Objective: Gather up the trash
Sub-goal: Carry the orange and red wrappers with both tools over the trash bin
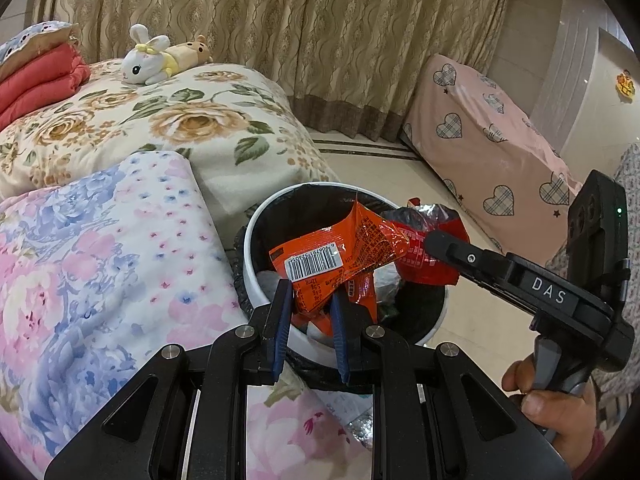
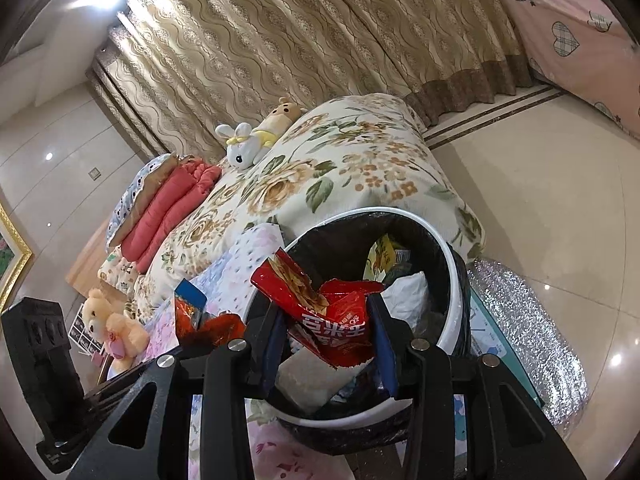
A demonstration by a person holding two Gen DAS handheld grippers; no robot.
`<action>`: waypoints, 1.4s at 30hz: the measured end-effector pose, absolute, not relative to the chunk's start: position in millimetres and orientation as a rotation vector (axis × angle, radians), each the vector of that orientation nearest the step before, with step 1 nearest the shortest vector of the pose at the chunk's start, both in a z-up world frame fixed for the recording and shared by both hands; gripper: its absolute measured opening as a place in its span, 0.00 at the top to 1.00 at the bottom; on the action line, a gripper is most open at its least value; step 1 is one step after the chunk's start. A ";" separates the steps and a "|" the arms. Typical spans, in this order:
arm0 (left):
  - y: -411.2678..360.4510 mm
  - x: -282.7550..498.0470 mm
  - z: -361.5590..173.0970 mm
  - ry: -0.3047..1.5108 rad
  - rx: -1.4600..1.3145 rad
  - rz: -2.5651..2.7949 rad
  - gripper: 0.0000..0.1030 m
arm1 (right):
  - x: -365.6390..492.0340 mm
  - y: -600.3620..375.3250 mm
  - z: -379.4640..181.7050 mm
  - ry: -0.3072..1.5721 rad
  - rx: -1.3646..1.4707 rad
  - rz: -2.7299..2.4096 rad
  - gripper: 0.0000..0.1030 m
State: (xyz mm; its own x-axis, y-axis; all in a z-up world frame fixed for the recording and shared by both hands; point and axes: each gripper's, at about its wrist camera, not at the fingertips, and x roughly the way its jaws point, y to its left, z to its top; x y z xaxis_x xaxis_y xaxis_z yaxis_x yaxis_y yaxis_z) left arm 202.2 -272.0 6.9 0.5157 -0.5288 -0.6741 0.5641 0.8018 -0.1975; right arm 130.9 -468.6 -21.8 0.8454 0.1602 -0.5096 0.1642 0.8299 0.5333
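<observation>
Both grippers hang over the white bin (image 1: pixel 256 276) with its black liner, which stands on the floor against the flowered bed (image 1: pixel 192 120). The left gripper (image 1: pixel 310 308) has its blue pads pinched on an orange wrapper (image 1: pixel 352 248) with a barcode, held above the bin's mouth. The right gripper (image 2: pixel 326 332) is clamped on a crumpled red wrapper (image 2: pixel 320 312), also over the opening. Inside the bin lie white paper and other scraps. A toy rabbit (image 1: pixel 146 56) lies on the bed.
</observation>
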 end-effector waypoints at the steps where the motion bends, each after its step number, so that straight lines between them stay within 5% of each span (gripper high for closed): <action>1: -273.0 203.1 6.3 0.794 0.050 -0.656 0.83 | 131.2 -468.2 -21.7 0.572 0.600 -0.002 0.60; 42: -299.0 219.9 0.5 0.817 0.092 -0.656 0.83 | 146.9 -484.5 -30.7 0.603 0.610 -0.018 0.59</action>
State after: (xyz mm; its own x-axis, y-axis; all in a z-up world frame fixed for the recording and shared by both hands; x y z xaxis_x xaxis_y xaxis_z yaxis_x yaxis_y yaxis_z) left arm 219.9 -299.0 0.5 0.4996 -0.5074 -0.7021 0.5761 0.7999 -0.1682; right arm 146.9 -484.5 -30.7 0.8288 0.1570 -0.5371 0.1891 0.8247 0.5330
